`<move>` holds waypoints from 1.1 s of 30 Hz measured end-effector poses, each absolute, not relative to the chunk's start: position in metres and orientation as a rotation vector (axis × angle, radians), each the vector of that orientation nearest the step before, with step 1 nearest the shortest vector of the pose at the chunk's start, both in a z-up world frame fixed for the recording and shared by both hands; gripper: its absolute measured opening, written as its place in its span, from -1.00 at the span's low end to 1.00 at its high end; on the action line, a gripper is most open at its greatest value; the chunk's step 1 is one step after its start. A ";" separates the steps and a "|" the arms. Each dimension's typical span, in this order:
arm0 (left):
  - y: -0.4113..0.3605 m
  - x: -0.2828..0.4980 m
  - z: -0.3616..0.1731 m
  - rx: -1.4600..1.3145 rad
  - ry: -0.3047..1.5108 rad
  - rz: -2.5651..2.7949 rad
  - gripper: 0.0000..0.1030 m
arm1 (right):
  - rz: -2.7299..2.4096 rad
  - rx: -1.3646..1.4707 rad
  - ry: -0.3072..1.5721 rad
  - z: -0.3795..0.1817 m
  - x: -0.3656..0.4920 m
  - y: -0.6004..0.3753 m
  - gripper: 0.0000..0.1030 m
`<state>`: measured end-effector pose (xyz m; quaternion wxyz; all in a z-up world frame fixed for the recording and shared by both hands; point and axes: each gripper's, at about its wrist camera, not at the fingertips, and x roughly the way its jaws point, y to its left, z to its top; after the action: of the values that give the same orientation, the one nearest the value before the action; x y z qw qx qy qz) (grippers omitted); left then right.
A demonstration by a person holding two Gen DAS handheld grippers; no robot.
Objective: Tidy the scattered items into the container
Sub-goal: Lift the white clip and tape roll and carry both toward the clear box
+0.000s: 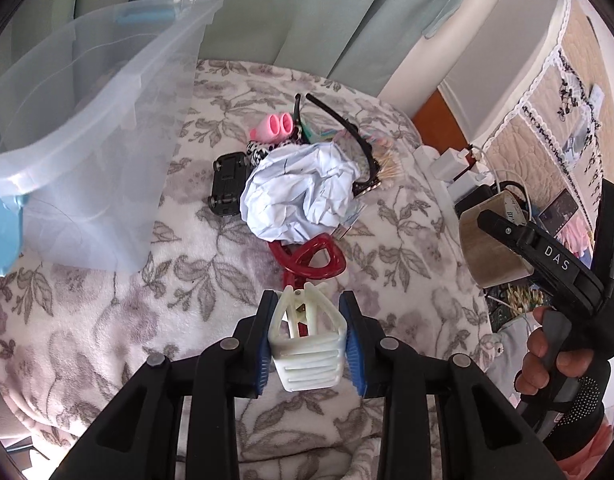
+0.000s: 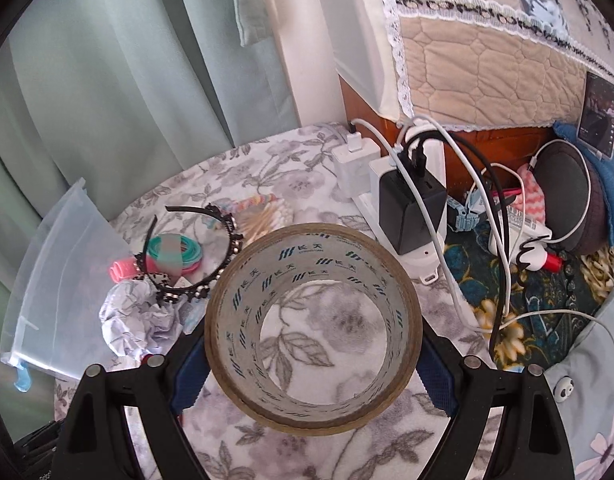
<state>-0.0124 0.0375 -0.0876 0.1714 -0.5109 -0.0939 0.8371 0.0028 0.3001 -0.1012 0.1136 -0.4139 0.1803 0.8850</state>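
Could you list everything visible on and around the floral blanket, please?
storage bin: 1, clear with blue latches, left on the blanket
hair claw clip: 1, white, held in the left gripper
tape roll: 1, brown, held in the right gripper
hair claw: 1, red, blanket centre
crumpled paper: 1, white, on the pile
toy car: 1, black, overturned beside the paper
hair roller: 1, pink, behind the paper
headband: 1, black, studded, on the pile
elastic bands: bundle, teal and pink, under the headband
chargers: several, black and white, blanket edge
left gripper: black, blue pads
right gripper: black
hand: 1, gripping the right handle
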 end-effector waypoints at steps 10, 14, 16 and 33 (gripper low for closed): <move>0.011 -0.017 -0.020 -1.196 -0.340 2.463 -0.37 | 2.773 -1.062 0.481 -0.024 -0.001 0.251 0.75; -0.010 -0.022 -0.002 -1.131 -0.363 2.515 -0.37 | 2.856 -1.014 0.450 0.002 -0.002 0.226 0.75; -0.022 -0.025 0.004 -1.117 -0.376 2.546 -0.37 | 2.897 -1.006 0.436 0.013 -0.005 0.213 0.75; -0.130 -0.055 0.011 -1.072 -0.528 2.763 -0.36 | 3.161 -1.157 0.262 0.035 -0.058 0.079 0.75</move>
<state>-0.0546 -0.1299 0.0106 0.0655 -0.3554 -0.1750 0.9158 -0.0576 0.0788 0.0350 -0.1171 -0.3403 0.0770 0.9298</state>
